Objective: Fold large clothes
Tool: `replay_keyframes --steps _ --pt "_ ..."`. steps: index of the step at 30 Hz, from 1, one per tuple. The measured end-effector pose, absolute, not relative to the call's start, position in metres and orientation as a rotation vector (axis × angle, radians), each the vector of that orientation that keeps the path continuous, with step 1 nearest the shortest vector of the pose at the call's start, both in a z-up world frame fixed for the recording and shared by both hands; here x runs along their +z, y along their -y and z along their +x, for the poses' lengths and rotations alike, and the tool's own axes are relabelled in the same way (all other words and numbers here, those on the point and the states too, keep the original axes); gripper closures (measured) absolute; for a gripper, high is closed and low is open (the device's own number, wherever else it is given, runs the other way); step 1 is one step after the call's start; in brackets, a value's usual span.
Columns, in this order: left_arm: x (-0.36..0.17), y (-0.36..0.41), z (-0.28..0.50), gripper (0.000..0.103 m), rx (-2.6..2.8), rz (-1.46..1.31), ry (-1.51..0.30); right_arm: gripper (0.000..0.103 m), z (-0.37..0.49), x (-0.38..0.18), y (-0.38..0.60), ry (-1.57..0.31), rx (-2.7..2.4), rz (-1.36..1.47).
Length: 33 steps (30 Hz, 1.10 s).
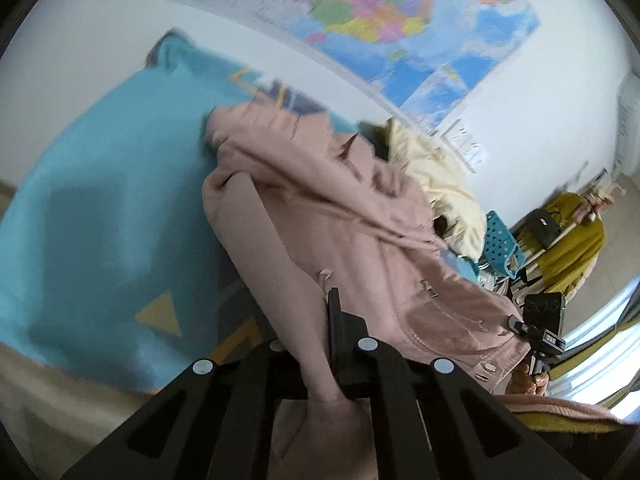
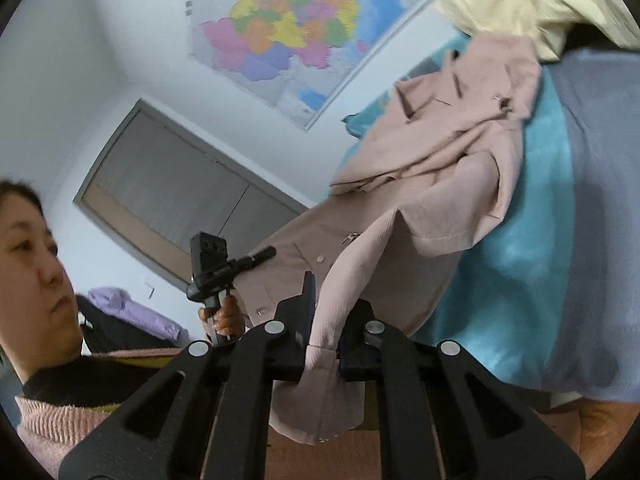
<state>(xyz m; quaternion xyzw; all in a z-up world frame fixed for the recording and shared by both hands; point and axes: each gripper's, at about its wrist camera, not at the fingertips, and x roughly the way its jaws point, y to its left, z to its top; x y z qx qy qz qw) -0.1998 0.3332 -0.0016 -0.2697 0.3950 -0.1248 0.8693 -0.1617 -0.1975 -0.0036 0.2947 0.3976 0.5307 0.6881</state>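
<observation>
- Two pinches on one pink coat (image 1: 320,216), draped centre frame over blue bedding (image 1: 100,208).
- Left gripper (image 1: 320,360): clamped on thin fabric; could slip under the coat's weight.
- Right gripper (image 2: 324,348): nipped on a ribbed cuff; may drag the sleeve askew.

Right gripper (image 2: 325,320) clamps a fold of the pink coat (image 2: 432,184). Coat drapes over the blue cover (image 2: 532,240). Left gripper (image 2: 224,268) is beside the coat's hem. Map (image 2: 288,28) hangs on the wall.
</observation>
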Motion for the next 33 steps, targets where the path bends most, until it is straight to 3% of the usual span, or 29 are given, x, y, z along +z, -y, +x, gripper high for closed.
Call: replay_keyframes --steps 13,21,27,33 --pt "0.03 -0.328 -0.169 0.1 -0.253 -0.47 -0.789 0.093 -0.112 0.048 0.19 -0.759 1.177 0.717" --pt "0.069 -0.339 -0.109 0.1 -0.221 -0.409 -0.776 0.09 -0.042 0.071 0.181 -0.753 1.12 0.775" --pt "0.077 -0.348 -0.032 0.1 -0.175 -0.379 -0.824 0.086 0.036 0.062 0.176 -0.817 1.017 0.861" --pt "0.042 -0.359 0.054 0.1 -0.095 -0.376 -0.96 0.085 0.102 0.027 0.163 -0.925 0.868 0.856"
